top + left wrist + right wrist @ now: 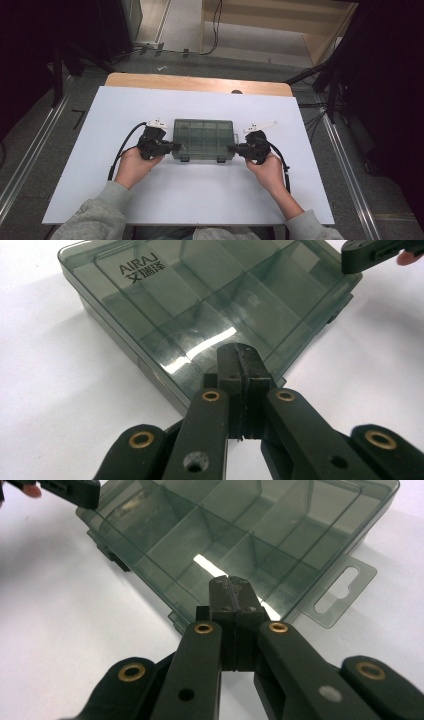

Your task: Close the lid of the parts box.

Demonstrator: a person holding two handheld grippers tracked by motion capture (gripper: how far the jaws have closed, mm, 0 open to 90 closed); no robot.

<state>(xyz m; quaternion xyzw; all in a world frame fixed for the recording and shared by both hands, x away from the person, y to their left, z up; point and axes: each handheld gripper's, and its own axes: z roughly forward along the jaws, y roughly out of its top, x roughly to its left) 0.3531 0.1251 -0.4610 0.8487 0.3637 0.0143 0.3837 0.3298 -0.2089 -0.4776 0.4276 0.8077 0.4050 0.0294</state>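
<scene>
Both grippers, left gripper (172, 146) and right gripper (233, 148), pinched shut on nothing, touching opposite ends of the lidded compartment box (204, 138); compartments look empty, bare white table (200, 195) all round.

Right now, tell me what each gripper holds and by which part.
Nothing is held. The left gripper and right gripper are both shut with nothing between their jaws, tips at opposite ends of the closed compartment box.

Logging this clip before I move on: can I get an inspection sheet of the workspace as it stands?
Surface: white tabletop with a wooden far edge, bare around the box.
Job's things: tinted compartment box, lid closed, lying flat mid-table.
Clutter: nothing seen.
Grippers: left claw and right claw both shut, one at each end of the box.
Cables: one black cable trails from each claw.
Surroundings: grey floor, metal rails, dark stands, floor wires.
</scene>
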